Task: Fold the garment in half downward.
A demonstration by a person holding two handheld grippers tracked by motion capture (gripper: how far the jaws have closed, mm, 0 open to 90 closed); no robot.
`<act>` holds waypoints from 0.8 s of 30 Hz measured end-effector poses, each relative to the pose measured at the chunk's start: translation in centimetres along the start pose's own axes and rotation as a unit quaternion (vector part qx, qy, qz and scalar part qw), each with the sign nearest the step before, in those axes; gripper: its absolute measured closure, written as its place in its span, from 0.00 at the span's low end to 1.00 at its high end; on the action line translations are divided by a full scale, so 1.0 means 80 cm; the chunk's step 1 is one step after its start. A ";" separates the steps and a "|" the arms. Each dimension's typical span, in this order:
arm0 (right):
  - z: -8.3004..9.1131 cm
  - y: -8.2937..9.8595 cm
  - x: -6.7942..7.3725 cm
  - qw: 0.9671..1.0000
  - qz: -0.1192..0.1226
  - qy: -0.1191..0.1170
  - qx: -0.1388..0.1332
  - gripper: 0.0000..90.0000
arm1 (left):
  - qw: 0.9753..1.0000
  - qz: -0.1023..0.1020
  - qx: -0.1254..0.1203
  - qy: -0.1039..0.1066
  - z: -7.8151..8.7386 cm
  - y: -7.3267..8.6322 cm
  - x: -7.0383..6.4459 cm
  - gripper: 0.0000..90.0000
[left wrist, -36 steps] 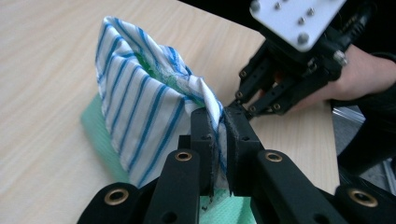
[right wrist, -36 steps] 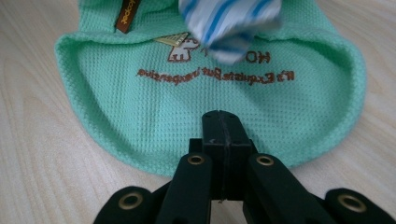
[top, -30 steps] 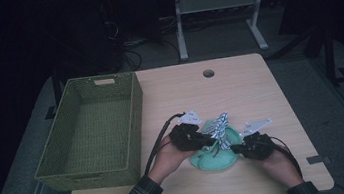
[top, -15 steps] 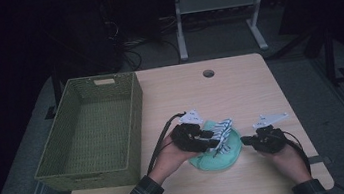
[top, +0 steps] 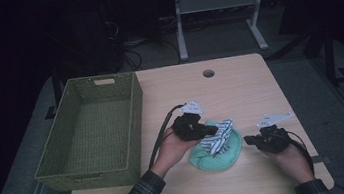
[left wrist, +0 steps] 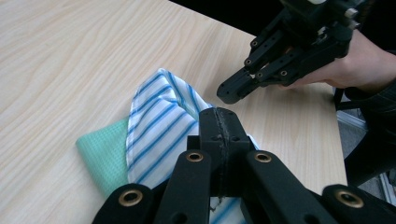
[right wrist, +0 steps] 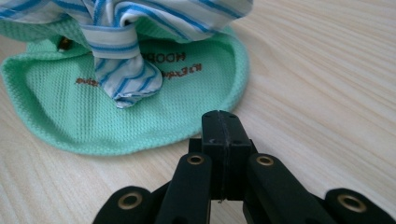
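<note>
Left claw is pinched shut on the striped cloth, which sits bunched on the green cloth, mid-surface, right of the green basket. Right claw is pressed together, holding nothing, just beside the green cloth's edge. I'd lift the stripes straight up, slowly, so the green one isn't dragged. Right gripper view shows reversed brown lettering on the green fabric; the high view can't resolve it.

We see a pale wooden table with smooth matt grain, a mint-green pique-knit cloth, a smooth white blue-striped woven fabric, a coarse olive woven basket, and matt black plastic jaws with brass rivets.
</note>
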State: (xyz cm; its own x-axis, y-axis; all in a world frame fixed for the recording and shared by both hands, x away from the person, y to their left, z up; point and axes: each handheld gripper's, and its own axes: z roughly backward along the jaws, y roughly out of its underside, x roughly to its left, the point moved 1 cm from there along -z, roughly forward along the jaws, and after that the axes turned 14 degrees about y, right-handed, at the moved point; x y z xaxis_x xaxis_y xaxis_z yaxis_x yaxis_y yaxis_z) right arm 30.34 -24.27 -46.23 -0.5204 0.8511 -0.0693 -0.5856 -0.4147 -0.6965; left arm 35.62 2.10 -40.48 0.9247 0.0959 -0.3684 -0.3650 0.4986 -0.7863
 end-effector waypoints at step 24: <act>0.006 0.008 -0.009 1.000 -0.007 0.009 -0.002 1.00 | 0.999 0.001 0.049 0.021 -0.061 0.006 0.008 0.99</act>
State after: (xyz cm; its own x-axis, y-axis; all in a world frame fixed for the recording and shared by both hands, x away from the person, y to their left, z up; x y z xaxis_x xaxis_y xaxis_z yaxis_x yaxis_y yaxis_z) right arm 30.05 -25.33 -46.29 -0.5010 0.8625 -0.0712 -0.5900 -0.4006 -0.7010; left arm 35.51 -1.76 -43.52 0.9179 0.0623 -0.3919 -0.3528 0.5805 -0.7339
